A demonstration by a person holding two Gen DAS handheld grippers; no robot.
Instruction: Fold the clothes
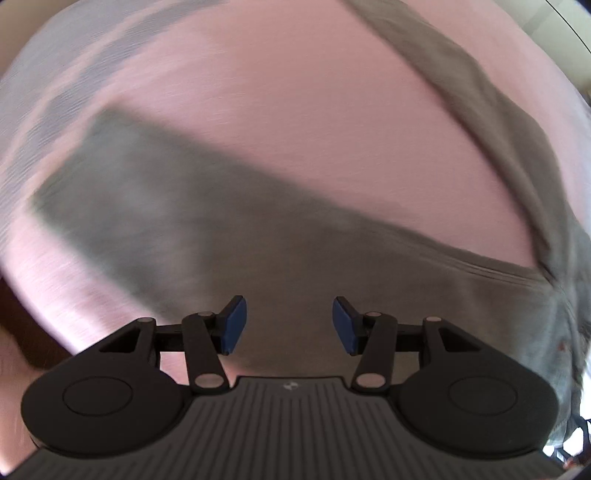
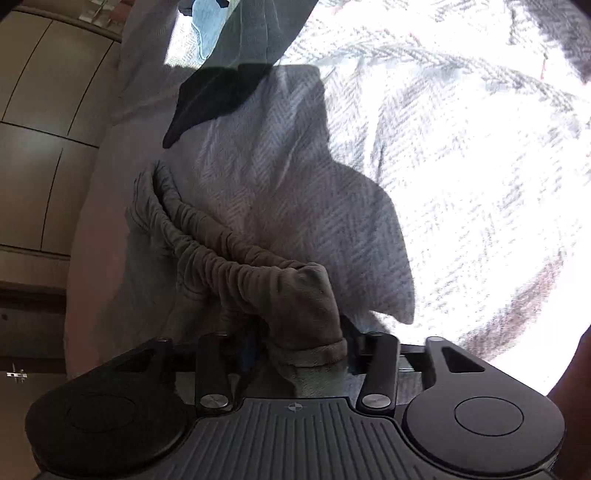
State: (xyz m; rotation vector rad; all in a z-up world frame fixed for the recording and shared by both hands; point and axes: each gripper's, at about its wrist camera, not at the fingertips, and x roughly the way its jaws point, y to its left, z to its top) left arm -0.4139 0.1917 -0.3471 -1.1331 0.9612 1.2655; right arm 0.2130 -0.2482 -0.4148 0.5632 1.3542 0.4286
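Grey-green trousers (image 1: 207, 236) lie spread on a pink sheet (image 1: 280, 110), one leg stretching to the left and the other (image 1: 491, 122) running up to the right. My left gripper (image 1: 289, 325) is open and empty, hovering just above the cloth near the crotch. In the right wrist view my right gripper (image 2: 301, 354) is shut on the gathered elastic waistband (image 2: 236, 266) of the trousers, which bunches between the fingers and trails off to the upper left.
A white and grey herringbone blanket (image 2: 443, 129) covers the bed on the right. A dark garment (image 2: 210, 99) and a light blue cloth (image 2: 207, 29) lie beyond. Wooden cabinet panels (image 2: 40, 110) stand at the left.
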